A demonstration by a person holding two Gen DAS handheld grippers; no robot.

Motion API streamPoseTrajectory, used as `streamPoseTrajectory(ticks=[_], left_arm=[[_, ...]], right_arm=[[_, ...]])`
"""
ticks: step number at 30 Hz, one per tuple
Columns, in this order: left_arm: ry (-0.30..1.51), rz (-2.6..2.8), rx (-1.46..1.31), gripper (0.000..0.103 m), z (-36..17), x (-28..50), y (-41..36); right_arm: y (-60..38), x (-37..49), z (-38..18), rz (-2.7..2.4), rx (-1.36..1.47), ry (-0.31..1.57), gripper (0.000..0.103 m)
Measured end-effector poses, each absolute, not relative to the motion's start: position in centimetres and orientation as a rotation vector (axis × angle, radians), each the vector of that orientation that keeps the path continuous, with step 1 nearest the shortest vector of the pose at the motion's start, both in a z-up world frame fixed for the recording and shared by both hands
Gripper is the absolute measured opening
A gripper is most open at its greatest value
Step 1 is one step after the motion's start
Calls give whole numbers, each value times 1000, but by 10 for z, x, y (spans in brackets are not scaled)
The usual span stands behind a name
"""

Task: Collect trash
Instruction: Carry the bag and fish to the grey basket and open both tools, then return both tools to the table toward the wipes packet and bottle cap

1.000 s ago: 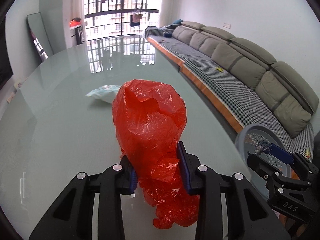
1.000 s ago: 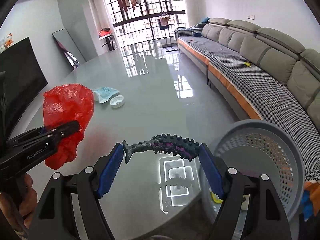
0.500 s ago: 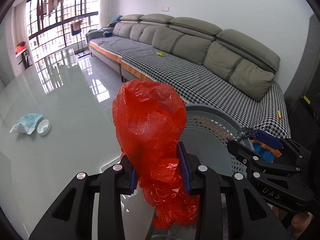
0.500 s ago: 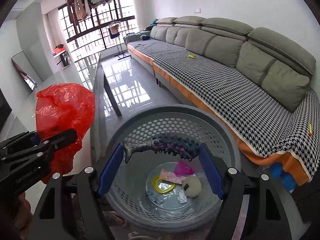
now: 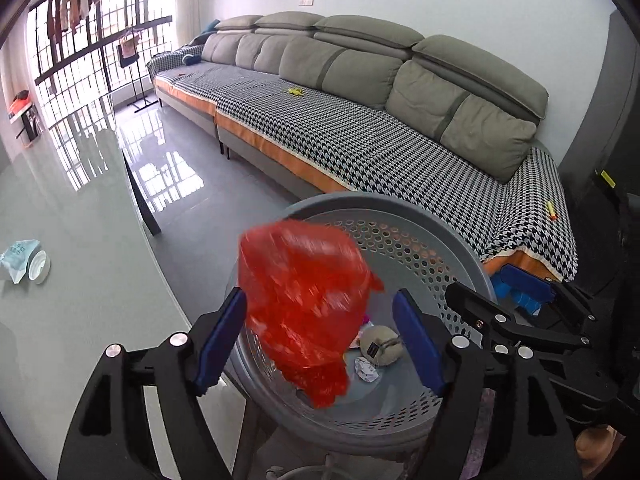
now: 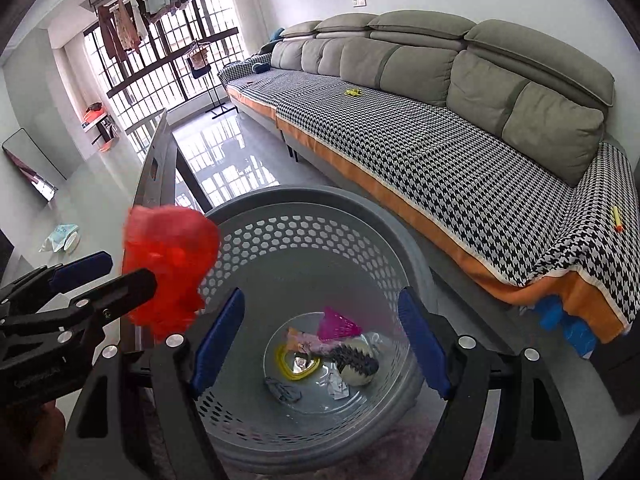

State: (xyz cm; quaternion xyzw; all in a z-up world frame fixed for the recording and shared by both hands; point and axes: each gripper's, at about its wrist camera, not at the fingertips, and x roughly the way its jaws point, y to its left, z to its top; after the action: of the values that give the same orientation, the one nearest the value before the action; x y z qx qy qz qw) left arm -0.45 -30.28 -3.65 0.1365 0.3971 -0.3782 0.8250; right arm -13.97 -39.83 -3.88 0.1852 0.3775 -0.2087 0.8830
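A crumpled red plastic bag (image 5: 304, 300) is blurred in mid-air between the open fingers of my left gripper (image 5: 320, 344), above the grey perforated basket (image 5: 452, 248). It also shows in the right wrist view (image 6: 168, 268) at the basket's left rim (image 6: 304, 200). My right gripper (image 6: 320, 344) is open and empty over the basket. The dark spiky toy (image 6: 356, 360) lies on the basket floor among a pink piece (image 6: 340, 326), a yellow ring (image 6: 294, 362) and paper scraps.
A glossy grey table (image 5: 60, 320) lies to the left, with a pale wrapper (image 5: 18, 258) and a white lid (image 5: 38, 267) on it. A long grey sofa (image 5: 400, 92) with a houndstooth cover runs along the right wall. A blue item (image 6: 568, 324) lies under it.
Both grippers have opened over the basket. The red bag has left the left fingers and is falling. The spiky toy has dropped from the right gripper to the basket floor.
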Motion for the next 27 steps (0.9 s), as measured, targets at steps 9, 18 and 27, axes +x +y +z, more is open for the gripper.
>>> streamPoseTrajectory(ticks=[9, 18, 27], left_arm=[[841, -781, 284, 76, -34, -3, -300], [809, -720, 253, 86, -27, 4, -279], [753, -620, 201, 97, -9, 23, -228]], right_arm=[[-402, -144, -40, -433, 395, 782, 76], [-384, -139, -32, -406, 372, 776, 76], [-353, -116, -20, -331, 336, 772, 76]])
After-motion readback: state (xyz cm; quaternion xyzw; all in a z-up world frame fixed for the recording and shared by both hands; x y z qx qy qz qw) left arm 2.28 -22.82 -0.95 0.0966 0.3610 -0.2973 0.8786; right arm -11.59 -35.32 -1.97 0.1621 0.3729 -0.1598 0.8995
